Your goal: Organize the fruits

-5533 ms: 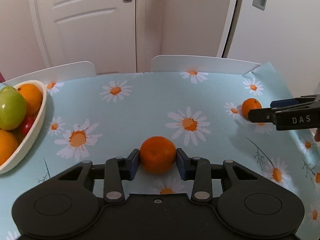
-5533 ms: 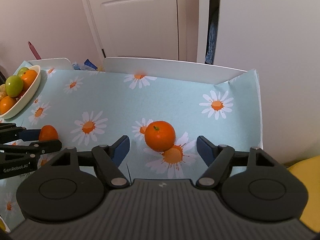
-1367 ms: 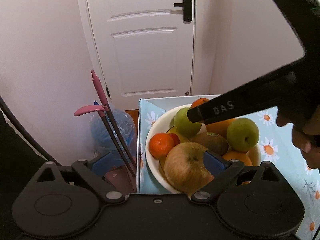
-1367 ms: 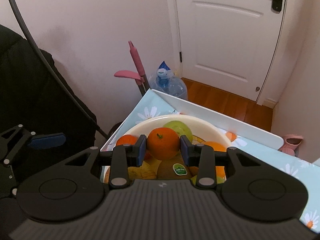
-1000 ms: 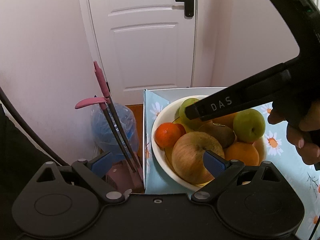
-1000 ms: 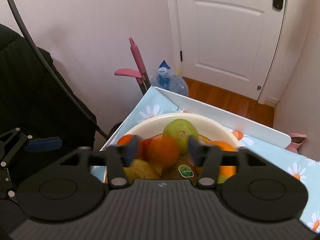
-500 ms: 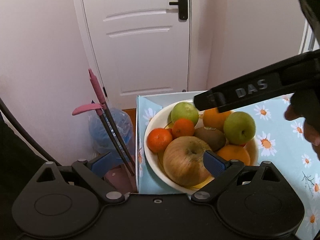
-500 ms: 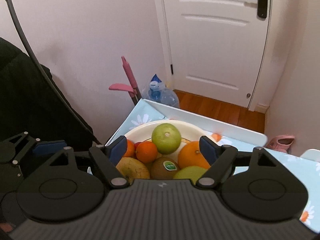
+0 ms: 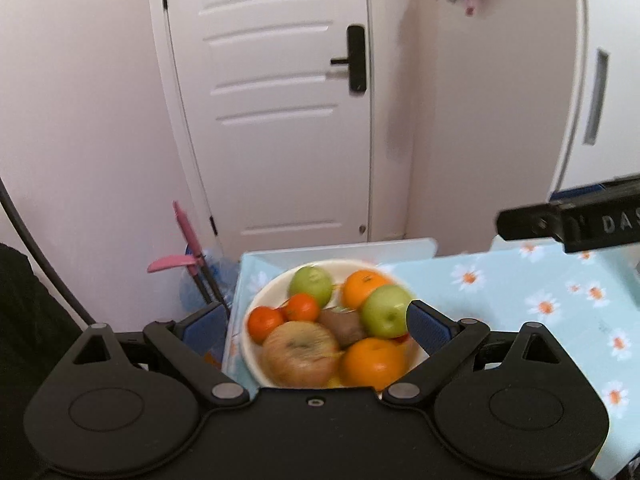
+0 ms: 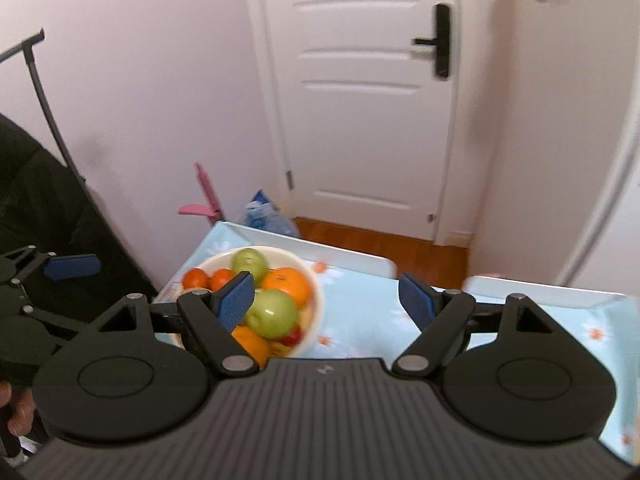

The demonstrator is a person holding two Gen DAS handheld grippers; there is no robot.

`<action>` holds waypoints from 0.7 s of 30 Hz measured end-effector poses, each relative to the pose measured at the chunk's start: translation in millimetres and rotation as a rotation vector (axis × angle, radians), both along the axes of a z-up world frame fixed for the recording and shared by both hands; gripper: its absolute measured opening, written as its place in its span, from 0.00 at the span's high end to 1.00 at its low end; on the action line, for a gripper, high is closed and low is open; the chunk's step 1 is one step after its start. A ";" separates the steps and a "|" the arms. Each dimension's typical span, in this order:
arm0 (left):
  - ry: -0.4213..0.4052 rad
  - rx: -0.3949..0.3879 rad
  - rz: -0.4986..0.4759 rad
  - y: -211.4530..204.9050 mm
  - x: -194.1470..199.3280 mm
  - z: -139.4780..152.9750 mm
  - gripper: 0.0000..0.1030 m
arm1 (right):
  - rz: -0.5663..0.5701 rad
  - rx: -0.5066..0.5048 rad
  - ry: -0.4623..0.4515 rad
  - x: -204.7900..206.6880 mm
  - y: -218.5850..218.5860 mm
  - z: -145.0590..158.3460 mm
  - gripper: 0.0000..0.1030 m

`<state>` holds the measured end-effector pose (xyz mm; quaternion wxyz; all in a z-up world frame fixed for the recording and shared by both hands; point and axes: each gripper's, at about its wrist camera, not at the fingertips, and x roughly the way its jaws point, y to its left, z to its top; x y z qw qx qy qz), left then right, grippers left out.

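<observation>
Both grippers empty, jaws wide apart. Left gripper [image 9: 316, 326] hangs above the near-left side of the bowl [image 9: 256, 304]; its blue pads [image 9: 426, 326] flank the fruit pile without touching any of it. Right gripper [image 10: 326, 300] also up in the air, to the right of the bowl [image 10: 316, 300], left pad [image 10: 236, 300] overlapping the bowl in view, right pad over the tablecloth [image 10: 360, 320].

Bowl is cream, sits at the table's far-left corner on the blue daisy tablecloth [image 9: 520, 300]. Fruit all in the bowl: two small tangerines [image 9: 304, 307] side by side at the left, a green apple [image 9: 311, 281] at the back, an orange [image 9: 366, 288] beside it, a second green apple [image 9: 386, 311] right of centre, a kiwi [image 9: 342, 324] in the middle, a big tan apple [image 9: 300, 352] at the front and another orange [image 9: 372, 362] next to it. Something red shows under the green apple [image 10: 294, 336], can't tell what. Left view is motion-blurred.

From the right wrist view the left gripper's pad [image 10: 72, 267] shows at the far left edge, off the table. From the left wrist view the right gripper's finger [image 9: 568, 224] marked DAS sticks in from the right, above the cloth.

Behind: white door [image 9: 272, 112] with black handle [image 9: 354, 60], pink-handled tool [image 9: 184, 240] leaning by the wall, water jug [image 10: 266, 216] on the floor.
</observation>
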<state>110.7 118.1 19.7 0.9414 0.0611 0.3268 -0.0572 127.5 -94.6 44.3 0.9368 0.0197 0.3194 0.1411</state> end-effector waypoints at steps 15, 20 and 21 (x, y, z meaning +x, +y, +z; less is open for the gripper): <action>-0.090 -0.037 0.022 -74.2 -73.8 30.8 0.00 | -0.220 -0.083 -0.007 -108.0 -96.3 2.5 0.00; -0.096 -0.034 0.033 -84.9 -89.7 27.9 0.00 | -0.254 -0.079 -0.001 -126.8 -102.8 -8.0 0.00; -0.098 -0.032 0.032 -86.8 -92.5 27.3 0.00 | -0.259 -0.079 -0.001 -129.4 -104.0 -9.1 0.00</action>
